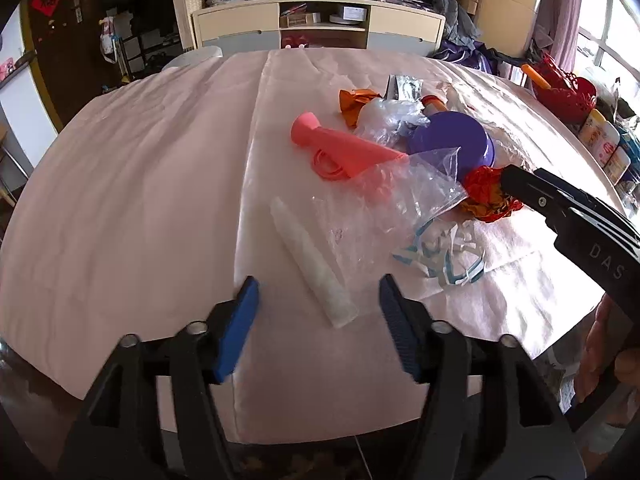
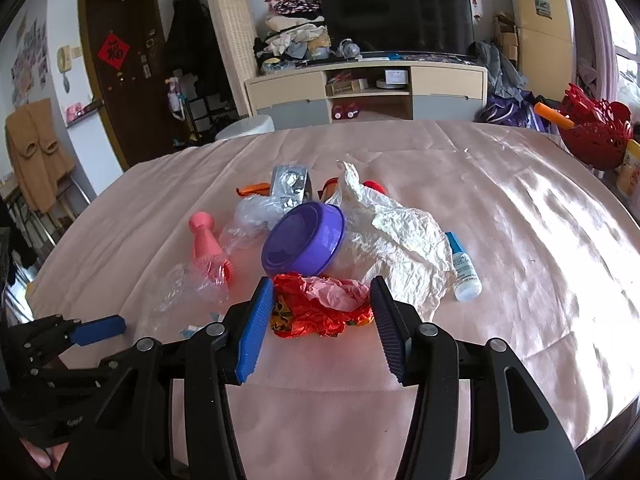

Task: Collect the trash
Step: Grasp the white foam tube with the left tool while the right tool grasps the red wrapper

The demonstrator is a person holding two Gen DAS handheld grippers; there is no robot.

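A pile of trash lies on the pink tablecloth [image 1: 140,200]. My left gripper [image 1: 319,292] is open, its jaws on either side of the near end of a frosted white tube [image 1: 310,270]. Beside the tube lie a clear plastic bag [image 1: 400,200] and torn white-blue paper scraps [image 1: 444,256]. My right gripper [image 2: 322,292] is open with a crumpled red wrapper [image 2: 320,308] between its jaws; it also shows in the left wrist view [image 1: 492,192]. Behind it sit a purple bowl [image 2: 304,240], crumpled white paper [image 2: 404,240] and a pink bottle-shaped toy [image 2: 206,246].
A small blue-capped bottle [image 2: 462,272] lies right of the white paper. A silver foil packet [image 2: 290,188] and orange wrapper [image 2: 252,189] lie behind the bowl. Red baskets [image 2: 596,132] and containers stand at the table's right edge. A cabinet [image 2: 368,88] stands beyond the table.
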